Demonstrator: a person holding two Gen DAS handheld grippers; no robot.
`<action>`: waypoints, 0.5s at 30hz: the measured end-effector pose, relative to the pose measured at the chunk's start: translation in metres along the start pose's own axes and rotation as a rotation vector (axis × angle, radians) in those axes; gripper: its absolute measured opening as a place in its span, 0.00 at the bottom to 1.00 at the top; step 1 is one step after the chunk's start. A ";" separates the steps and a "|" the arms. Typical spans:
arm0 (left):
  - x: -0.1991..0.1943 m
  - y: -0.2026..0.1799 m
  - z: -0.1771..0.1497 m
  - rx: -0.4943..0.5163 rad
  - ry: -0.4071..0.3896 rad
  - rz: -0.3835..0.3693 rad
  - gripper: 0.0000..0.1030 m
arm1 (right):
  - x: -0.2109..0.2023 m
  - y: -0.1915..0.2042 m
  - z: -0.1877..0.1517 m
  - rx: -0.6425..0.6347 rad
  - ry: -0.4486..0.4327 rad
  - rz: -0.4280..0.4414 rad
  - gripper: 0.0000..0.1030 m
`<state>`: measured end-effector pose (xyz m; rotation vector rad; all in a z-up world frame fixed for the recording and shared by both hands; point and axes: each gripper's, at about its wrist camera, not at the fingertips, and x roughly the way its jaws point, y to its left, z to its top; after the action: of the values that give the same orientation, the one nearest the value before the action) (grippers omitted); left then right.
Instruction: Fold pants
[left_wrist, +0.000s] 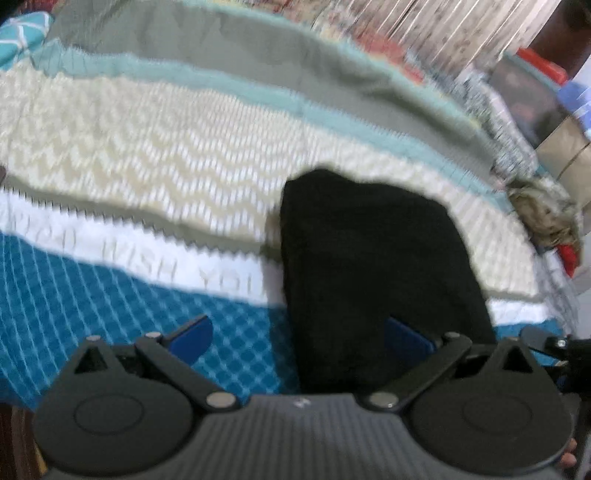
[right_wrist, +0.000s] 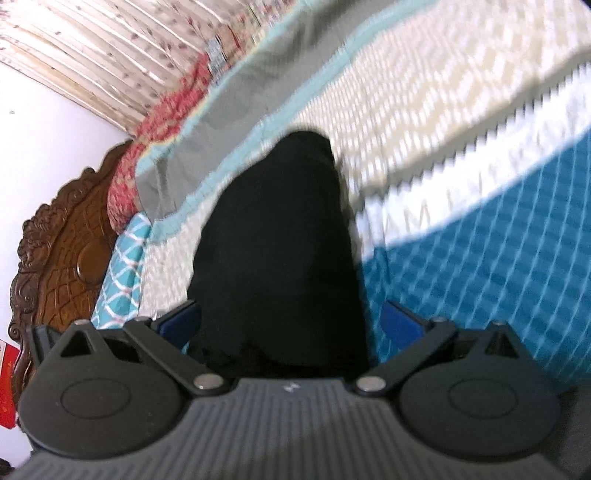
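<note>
A bed fills both views, covered by a bedspread (left_wrist: 147, 155) in bands of grey, pale teal, cream zigzag, white with faint lettering, and deep blue lattice. Pleated floral curtains (right_wrist: 92, 55) hang behind the bed, beside a white wall (right_wrist: 44, 140). A carved wooden headboard (right_wrist: 62, 251) stands at one end, with a red patterned pillow (right_wrist: 155, 144) against it. Black pants (left_wrist: 369, 277), folded into a compact bundle, lie on the bedspread near its front edge, across the cream, white and blue bands. The left gripper (left_wrist: 299, 332) has its blue fingers spread wide, one over the pants. The right gripper (right_wrist: 290, 319) is also spread wide, its fingers on either side of the pants.
</note>
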<state>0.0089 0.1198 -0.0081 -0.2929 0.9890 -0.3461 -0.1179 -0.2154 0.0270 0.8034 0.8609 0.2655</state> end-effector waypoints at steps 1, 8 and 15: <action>-0.002 0.003 0.004 -0.006 -0.011 -0.022 1.00 | -0.002 0.001 0.004 -0.014 -0.019 -0.002 1.00; 0.042 0.017 0.020 -0.087 0.097 -0.134 1.00 | 0.018 0.007 0.022 -0.095 -0.030 -0.009 0.99; 0.080 0.014 0.002 -0.134 0.138 -0.231 1.00 | 0.068 -0.002 0.023 -0.146 0.095 -0.049 0.83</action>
<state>0.0532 0.0999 -0.0734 -0.5125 1.1190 -0.5169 -0.0570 -0.1946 -0.0045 0.6371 0.9378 0.3217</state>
